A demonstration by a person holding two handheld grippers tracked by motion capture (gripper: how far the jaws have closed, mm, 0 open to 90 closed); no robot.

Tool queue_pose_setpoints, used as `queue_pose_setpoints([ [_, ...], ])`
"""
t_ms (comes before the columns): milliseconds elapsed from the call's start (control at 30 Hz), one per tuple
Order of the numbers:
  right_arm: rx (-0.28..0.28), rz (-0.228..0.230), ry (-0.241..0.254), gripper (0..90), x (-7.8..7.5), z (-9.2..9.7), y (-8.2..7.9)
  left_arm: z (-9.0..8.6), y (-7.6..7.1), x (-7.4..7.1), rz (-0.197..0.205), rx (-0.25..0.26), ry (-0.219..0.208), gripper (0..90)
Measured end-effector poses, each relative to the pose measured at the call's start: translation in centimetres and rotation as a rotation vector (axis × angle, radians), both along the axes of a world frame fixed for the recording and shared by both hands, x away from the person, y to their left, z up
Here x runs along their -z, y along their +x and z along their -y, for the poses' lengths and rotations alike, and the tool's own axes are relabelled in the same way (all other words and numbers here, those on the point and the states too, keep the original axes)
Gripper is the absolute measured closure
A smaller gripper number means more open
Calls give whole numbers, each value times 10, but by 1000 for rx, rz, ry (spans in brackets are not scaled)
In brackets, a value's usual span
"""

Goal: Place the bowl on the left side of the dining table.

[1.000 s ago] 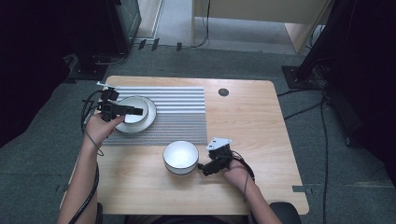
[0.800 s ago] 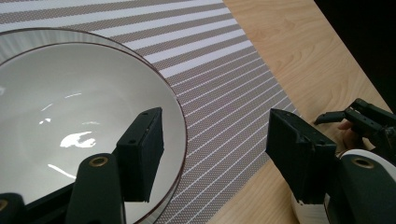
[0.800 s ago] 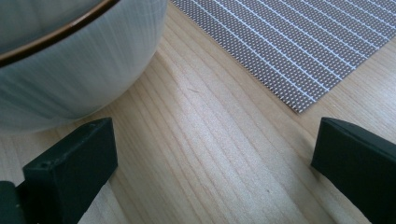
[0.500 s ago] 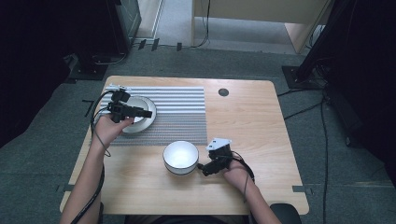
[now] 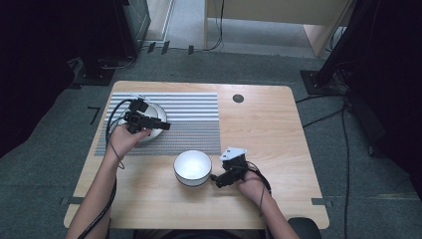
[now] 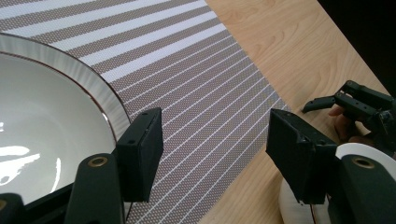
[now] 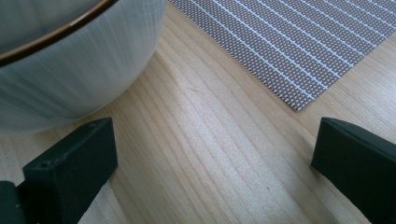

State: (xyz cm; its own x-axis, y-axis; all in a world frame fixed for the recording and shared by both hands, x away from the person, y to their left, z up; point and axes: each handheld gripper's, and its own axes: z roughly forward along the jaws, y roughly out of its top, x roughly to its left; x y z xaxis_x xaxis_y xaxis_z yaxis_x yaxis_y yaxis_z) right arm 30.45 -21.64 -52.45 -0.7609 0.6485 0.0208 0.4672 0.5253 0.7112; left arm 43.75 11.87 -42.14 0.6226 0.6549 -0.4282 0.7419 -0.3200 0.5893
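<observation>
A white plate [image 5: 155, 115] with a ribbed rim lies on the striped placemat [image 5: 194, 124] at the table's left. My left gripper [image 5: 162, 126] hovers over the plate's right edge, open. In the left gripper view its jaws [image 6: 215, 149] frame bare placemat [image 6: 196, 93], with the plate [image 6: 51, 121] beside the left jaw. A white bowl [image 5: 192, 167] stands on the wood in front of the mat. My right gripper [image 5: 219, 181] rests just right of the bowl, open; in the right gripper view bare wood lies between its jaws [image 7: 210, 158], with the bowl [image 7: 70, 60] at the upper left.
The wooden table [image 5: 278, 134] has a small round black hole [image 5: 238, 98] near its far edge. Cables [image 5: 318, 119] run across the grey floor to the right. The placemat's corner [image 7: 303, 46] lies ahead of the right gripper.
My left gripper has moved to the right across the plate, its jaws staying open. The right gripper and the bowl have not moved.
</observation>
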Motion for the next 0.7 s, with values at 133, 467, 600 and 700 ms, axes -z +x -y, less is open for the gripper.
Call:
queue_pose_setpoints([
  [133, 0, 0, 0, 0, 0, 0, 0, 7, -2, 2, 1, 16, -2, 361],
  [467, 0, 0, 0, 0, 0, 0, 0, 18, -5, 6, 16, 46, -5, 362],
  [600, 0, 0, 0, 0, 0, 0, 0, 24, -7, 8, 20, 65, 1, 361],
  [700, 0, 0, 0, 0, 0, 0, 0, 27, -7, 10, 16, 74, 12, 361],
])
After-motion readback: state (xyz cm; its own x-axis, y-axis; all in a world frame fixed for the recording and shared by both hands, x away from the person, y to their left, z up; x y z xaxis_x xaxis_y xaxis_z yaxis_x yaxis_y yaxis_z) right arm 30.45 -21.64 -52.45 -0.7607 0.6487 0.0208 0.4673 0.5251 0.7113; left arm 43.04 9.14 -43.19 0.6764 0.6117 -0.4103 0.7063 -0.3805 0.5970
